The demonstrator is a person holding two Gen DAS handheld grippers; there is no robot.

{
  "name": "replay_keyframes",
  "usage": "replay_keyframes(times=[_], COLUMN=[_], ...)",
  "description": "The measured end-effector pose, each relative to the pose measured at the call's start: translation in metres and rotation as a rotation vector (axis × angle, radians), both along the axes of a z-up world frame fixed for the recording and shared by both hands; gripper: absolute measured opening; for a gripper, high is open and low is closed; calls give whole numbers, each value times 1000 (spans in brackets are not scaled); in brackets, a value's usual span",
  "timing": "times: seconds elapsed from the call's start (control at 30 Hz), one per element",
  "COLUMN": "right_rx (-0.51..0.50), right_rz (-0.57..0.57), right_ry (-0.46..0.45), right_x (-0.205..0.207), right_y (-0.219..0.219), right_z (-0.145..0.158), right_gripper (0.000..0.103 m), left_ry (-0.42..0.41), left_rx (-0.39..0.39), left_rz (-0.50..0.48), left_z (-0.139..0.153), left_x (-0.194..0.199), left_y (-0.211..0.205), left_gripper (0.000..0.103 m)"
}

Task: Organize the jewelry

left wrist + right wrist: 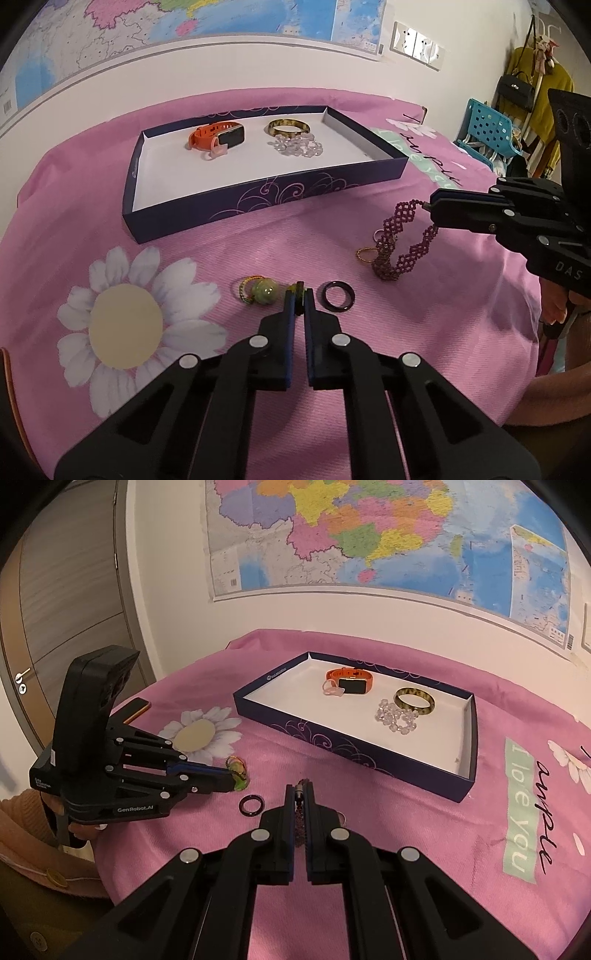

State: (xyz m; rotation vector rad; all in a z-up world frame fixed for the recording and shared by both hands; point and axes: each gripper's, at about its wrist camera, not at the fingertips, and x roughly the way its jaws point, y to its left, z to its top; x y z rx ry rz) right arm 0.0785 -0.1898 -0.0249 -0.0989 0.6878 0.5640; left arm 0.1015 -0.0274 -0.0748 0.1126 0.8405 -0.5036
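Pink flowered cloth [424,332] carries our navy box [258,195] with the orange watch [218,138]. Only our left view shows the beaded bracelet [402,240] hanging from our right gripper [430,210], pinched tight. Our left gripper [300,295] clamps a green ring [299,290].

The pink cloth [424,332] shows a fine ribbed weave, matt. On it, the box [229,206] looks like smooth card, dark outside, white matt inside; within lie a glossy mottled bangle [288,126], clear faceted beads [297,146] (glass or plastic, hard to tell) and a rubbery orange watch strap [205,138].
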Motion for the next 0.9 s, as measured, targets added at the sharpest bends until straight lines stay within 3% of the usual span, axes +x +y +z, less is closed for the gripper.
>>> replay_keyframes(times=[0.33,0.9], right_rx=[3,-1], right_rz=[-6,-32], right_ry=[-9,74], right_x=[-2,-5], right_y=[-1,-18], right_z=[3,-13], right_gripper=[3,3], left_ry=[-4,15], left_rx=[-18,-18], left_rz=[1,-12], left_z=[4,0], left_x=[-5,-7], left_y=[5,9], left_gripper=[5,6])
